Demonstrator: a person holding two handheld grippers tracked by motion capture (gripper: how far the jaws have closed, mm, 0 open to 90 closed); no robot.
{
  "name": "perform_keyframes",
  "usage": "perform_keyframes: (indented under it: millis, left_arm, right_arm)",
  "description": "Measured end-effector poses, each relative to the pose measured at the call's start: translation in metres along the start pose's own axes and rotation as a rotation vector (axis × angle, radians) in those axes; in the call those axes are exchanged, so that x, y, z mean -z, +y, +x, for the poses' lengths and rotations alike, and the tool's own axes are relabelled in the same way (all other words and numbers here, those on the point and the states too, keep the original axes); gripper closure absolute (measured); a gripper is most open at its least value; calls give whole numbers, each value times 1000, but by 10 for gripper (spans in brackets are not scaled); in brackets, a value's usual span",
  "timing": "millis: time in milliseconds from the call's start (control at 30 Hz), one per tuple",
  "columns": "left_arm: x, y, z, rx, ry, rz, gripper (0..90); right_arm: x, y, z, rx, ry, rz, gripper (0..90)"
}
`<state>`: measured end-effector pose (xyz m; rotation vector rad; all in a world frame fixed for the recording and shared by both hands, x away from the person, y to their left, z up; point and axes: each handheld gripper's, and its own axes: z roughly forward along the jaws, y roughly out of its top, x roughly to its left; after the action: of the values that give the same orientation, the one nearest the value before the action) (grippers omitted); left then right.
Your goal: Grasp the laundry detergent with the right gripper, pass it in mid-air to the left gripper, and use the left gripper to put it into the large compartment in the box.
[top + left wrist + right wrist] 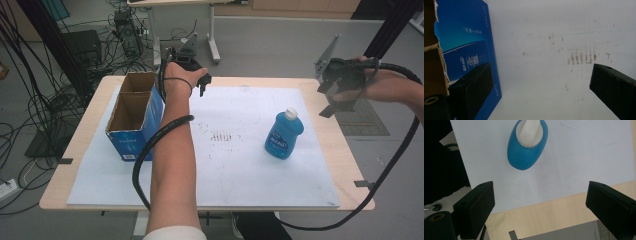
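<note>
A blue bottle [284,133] with a white cap stands upright on the white sheet [225,170], right of centre. The right gripper view looks down on the bottle [527,145] from above. An open blue cardboard box [131,116] with two compartments sits at the sheet's left edge. Its blue wall [466,50] runs along the left of the left gripper view. My left gripper [201,81] hangs over the far edge of the sheet, just right of the box, open [541,75] with nothing between its jaws. My right gripper [327,97] is raised past the table's right edge, open [540,192] and holding nothing.
The wooden table [80,150] shows bare strips around the sheet. Faint brown smudges [222,136] mark the sheet's middle. Cables [45,100] and equipment lie on the floor to the left and behind. Another table's legs [214,35] stand beyond the far edge.
</note>
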<state>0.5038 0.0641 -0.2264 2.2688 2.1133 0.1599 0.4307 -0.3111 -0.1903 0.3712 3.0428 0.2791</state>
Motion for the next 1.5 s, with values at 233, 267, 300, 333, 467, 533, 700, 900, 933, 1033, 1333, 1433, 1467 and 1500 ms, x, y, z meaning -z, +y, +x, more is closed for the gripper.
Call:
perform_keyframes:
  millis: [233, 267, 300, 333, 467, 533, 700, 900, 933, 1033, 1333, 1433, 1467, 1500]
  left_arm:
    - [0, -2, 1, 1, -3, -1, 55]
    - [0, -2, 1, 1, -3, -1, 55]
    - [0, -2, 1, 0, -2, 0, 55]
    - [0, -2, 1, -1, -2, 1, 55]
    - [1, -3, 0, -1, -4, -1, 55]
    - [1, -3, 0, -2, -5, -4, 55]
    - [3, -3, 0, -5, -2, -5, 55]
    - [4, -3, 1, -4, 0, -3, 55]
    - [3, -3, 1, -4, -1, -3, 55]
    - [3, -3, 0, -3, -5, -4, 55]
    - [7, -2, -2, -9, -8, -9, 55]
    - [8, -2, -3, -11, -9, -8, 55]
    - [8, -2, -3, -11, -9, -8, 55]
    - [8, -2, -3, -11, -8, -7, 55]
  right_arm:
    - [-2, 0, 1, -1, -6, 7, 85]
    - [-2, 0, 1, -1, -6, 7, 85]
    - [-2, 0, 1, -1, -6, 8, 85]
    - [-1, 0, 1, 1, -6, 10, 84]
    - [-3, 0, 2, 1, -6, 1, 83]
    - [-6, -1, 3, 1, 5, -2, 83]
    - [-11, -3, 3, -4, 13, 9, 83]
    - [-7, -4, 3, -3, 11, -6, 83]
    - [-7, -4, 3, -4, 11, -8, 83]
    - [-7, -5, 3, -5, 10, -6, 83]
    - [-8, -7, 3, -1, 14, -5, 83]
    - [-7, -7, 4, -3, 12, -8, 83]
    - [-7, -7, 4, 0, 7, -8, 81]
    - [-7, -7, 4, 0, 7, -8, 81]
